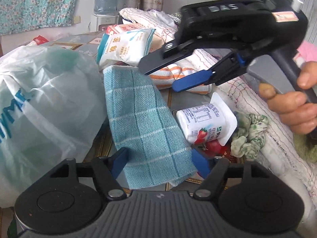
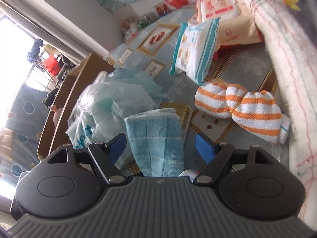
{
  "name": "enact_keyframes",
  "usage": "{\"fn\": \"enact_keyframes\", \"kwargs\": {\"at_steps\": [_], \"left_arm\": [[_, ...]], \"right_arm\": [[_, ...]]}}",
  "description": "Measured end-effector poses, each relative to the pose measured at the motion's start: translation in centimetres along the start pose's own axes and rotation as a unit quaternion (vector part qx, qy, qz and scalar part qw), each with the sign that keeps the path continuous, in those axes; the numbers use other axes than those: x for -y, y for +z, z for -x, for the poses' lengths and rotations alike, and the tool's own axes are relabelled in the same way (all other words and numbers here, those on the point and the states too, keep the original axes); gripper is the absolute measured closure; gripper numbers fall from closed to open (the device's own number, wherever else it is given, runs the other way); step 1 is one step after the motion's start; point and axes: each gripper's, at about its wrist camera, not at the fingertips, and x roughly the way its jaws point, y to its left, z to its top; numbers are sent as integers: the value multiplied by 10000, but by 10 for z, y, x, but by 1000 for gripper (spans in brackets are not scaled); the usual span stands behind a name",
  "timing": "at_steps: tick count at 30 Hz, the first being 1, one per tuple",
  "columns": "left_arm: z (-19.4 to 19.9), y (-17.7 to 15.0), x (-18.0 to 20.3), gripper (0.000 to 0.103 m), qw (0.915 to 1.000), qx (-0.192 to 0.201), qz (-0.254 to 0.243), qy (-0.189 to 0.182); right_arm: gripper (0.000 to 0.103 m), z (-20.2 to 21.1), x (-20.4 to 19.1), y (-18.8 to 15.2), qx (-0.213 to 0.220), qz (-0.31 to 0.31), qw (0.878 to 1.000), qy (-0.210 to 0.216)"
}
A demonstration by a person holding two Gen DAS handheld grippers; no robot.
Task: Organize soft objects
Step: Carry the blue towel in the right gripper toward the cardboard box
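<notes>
Two claws, left and right, both spread wide around one folded blue towel, seemingly released mid-surface beside the plastic bag; next: orange-striped cloth.

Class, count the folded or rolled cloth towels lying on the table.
2. The folded blue checked cloth towel lies between the plastic bag and the yoghurt pot; the rolled orange-and-white striped towel lies beyond it, beside the quilt. Others may be hidden under the clutter.
</notes>
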Motion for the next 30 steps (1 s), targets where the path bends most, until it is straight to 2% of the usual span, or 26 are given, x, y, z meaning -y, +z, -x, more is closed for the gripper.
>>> {"fn": "enact_keyframes", "kwargs": {"at_steps": [8, 12, 15, 19, 20, 23, 26, 30], "left_arm": [[-6, -2, 7, 26, 9992, -34, -394, 97], [-6, -2, 8, 40, 9986, 9, -477, 215], [-5, -3, 8, 47, 9984, 32, -525, 215], [-3, -4, 9, 58, 9982, 77, -548, 230], [-2, -5, 10, 64, 9981, 96, -557, 243], [3, -8, 11, 78, 9977, 165, -598, 285], [9, -9, 12, 83, 9968, 233, -671, 366], [22, -11, 19, 84, 9957, 391, -746, 395]], "right_arm": [[26, -29, 8, 0, -521, -58, 9985, 145], [28, -28, 8, -4, -550, -11, 9982, 226], [40, -28, 6, -6, -562, 69, 9980, 274], [62, -30, 3, -10, -516, 198, 9984, 134], [71, -29, 3, -10, -484, 205, 9985, 122], [85, -24, 4, -10, -373, 181, 9991, 101], [88, -18, 3, -12, -248, 180, 9995, 118], [89, -5, -6, -17, -60, 250, 9996, 118]]}}
